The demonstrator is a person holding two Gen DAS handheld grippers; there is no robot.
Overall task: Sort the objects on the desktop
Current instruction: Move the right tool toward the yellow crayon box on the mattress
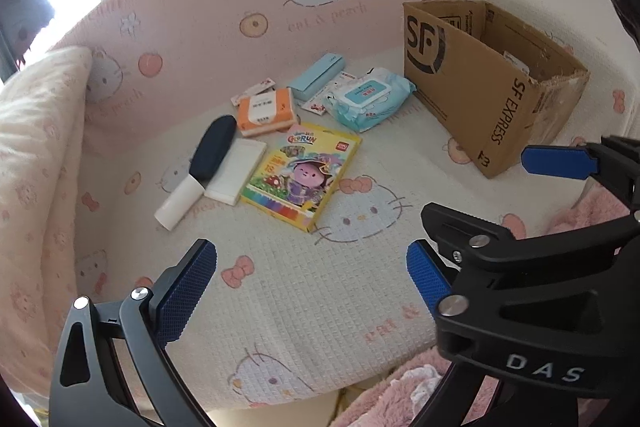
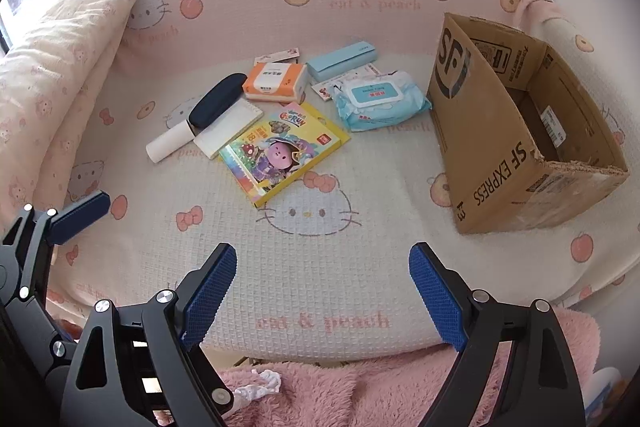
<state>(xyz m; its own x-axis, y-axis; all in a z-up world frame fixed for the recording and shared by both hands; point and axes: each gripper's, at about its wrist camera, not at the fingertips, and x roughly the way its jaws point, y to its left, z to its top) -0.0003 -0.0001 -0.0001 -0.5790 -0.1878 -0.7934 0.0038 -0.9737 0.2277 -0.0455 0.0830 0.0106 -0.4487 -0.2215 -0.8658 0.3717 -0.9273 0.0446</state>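
Note:
A cluster of items lies on the pink cat-print cover: a yellow crayon box (image 1: 302, 175) (image 2: 282, 151), a white notepad (image 1: 236, 171) (image 2: 228, 129), a lint brush with a dark head (image 1: 200, 167) (image 2: 200, 115), an orange tissue pack (image 1: 266, 111) (image 2: 276, 82), a light blue case (image 1: 318, 75) (image 2: 342, 61) and a blue wet-wipes pack (image 1: 368, 97) (image 2: 378, 99). A brown SF Express carton (image 1: 480, 87) (image 2: 520, 139) stands open to their right. My left gripper (image 1: 312, 283) and right gripper (image 2: 322, 291) both hover open and empty, well short of the cluster.
Small printed cards (image 1: 256, 91) (image 2: 280, 55) lie behind the tissue pack and by the wipes. A quilted pillow (image 1: 36, 155) (image 2: 56, 67) leans at the left. Fluffy pink fabric (image 2: 320, 387) lies at the near edge. The cover rises as a wall behind the items.

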